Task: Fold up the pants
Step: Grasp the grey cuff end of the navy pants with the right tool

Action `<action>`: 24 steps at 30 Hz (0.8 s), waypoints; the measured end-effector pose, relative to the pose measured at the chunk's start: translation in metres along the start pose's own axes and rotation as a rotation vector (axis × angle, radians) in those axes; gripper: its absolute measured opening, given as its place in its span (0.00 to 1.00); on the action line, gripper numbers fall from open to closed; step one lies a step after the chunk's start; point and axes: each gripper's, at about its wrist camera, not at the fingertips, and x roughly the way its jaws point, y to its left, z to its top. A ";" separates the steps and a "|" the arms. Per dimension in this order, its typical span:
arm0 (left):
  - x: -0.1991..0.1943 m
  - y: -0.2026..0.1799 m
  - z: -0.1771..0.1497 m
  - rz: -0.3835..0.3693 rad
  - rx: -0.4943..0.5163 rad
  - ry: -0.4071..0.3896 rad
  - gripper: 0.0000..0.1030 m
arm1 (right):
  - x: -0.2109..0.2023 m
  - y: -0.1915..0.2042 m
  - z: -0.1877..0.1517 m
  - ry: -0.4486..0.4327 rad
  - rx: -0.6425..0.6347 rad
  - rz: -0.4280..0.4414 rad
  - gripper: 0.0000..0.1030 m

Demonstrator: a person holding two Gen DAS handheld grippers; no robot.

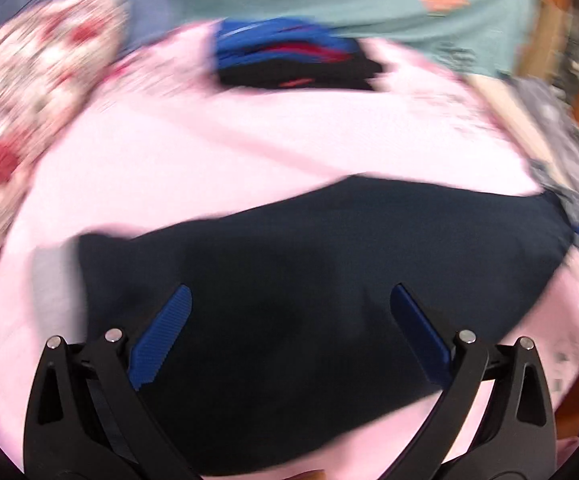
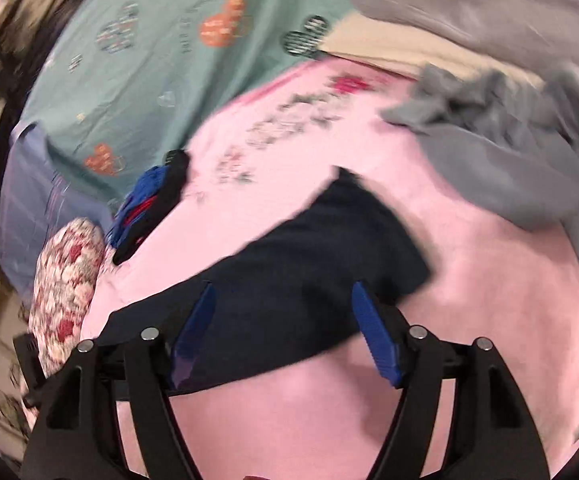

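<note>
Dark navy pants (image 1: 309, 280) lie folded on a pink sheet (image 1: 209, 148). In the left wrist view they spread wide under and ahead of my left gripper (image 1: 289, 296), which is open and empty, hovering over the cloth. In the right wrist view the pants (image 2: 321, 248) run diagonally from lower left to upper right. My right gripper (image 2: 283, 296) is open and empty above their near edge. Both views are motion-blurred.
A stack of folded blue, red and black clothes (image 1: 289, 56) sits further back on the pink sheet; it also shows in the right wrist view (image 2: 149, 204). A floral pillow (image 1: 29, 100) lies left. Grey garments (image 2: 509, 140) are heaped at right. A teal patterned sheet (image 2: 149, 60) lies behind.
</note>
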 end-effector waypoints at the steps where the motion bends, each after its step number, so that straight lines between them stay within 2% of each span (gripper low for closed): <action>1: 0.004 0.019 -0.004 0.028 -0.040 0.026 0.98 | 0.002 0.008 0.000 -0.005 -0.026 0.016 0.73; 3: -0.006 0.045 -0.018 -0.092 -0.068 -0.012 0.98 | 0.014 0.024 0.001 0.000 -0.064 0.051 0.75; 5: -0.017 0.050 -0.024 -0.044 -0.058 -0.008 0.97 | 0.026 0.025 0.005 0.018 -0.080 0.025 0.75; 7: -0.027 0.047 -0.024 -0.027 -0.060 -0.017 0.97 | 0.039 0.016 0.003 0.047 -0.062 -0.041 0.75; 9: -0.035 0.030 -0.016 -0.010 -0.048 -0.043 0.98 | 0.047 -0.002 0.001 0.090 0.028 -0.045 0.75; 13: -0.035 -0.026 0.000 -0.113 0.076 -0.083 0.98 | 0.043 -0.016 0.001 0.057 0.109 0.014 0.75; 15: -0.021 -0.060 0.010 -0.189 0.133 -0.067 0.98 | 0.043 -0.015 0.000 0.054 0.108 0.024 0.75; 16: -0.010 -0.075 0.013 -0.203 0.145 -0.043 0.98 | 0.043 -0.014 0.001 0.049 0.111 0.034 0.75; 20: 0.040 -0.113 0.012 -0.221 0.175 0.089 0.98 | 0.036 -0.021 0.000 0.009 0.164 0.059 0.75; 22: 0.053 -0.129 0.009 -0.133 0.236 0.095 0.98 | 0.028 -0.025 0.000 -0.037 0.190 0.058 0.75; 24: 0.053 -0.135 0.008 -0.104 0.270 0.093 0.98 | 0.015 -0.028 -0.002 -0.104 0.220 0.041 0.77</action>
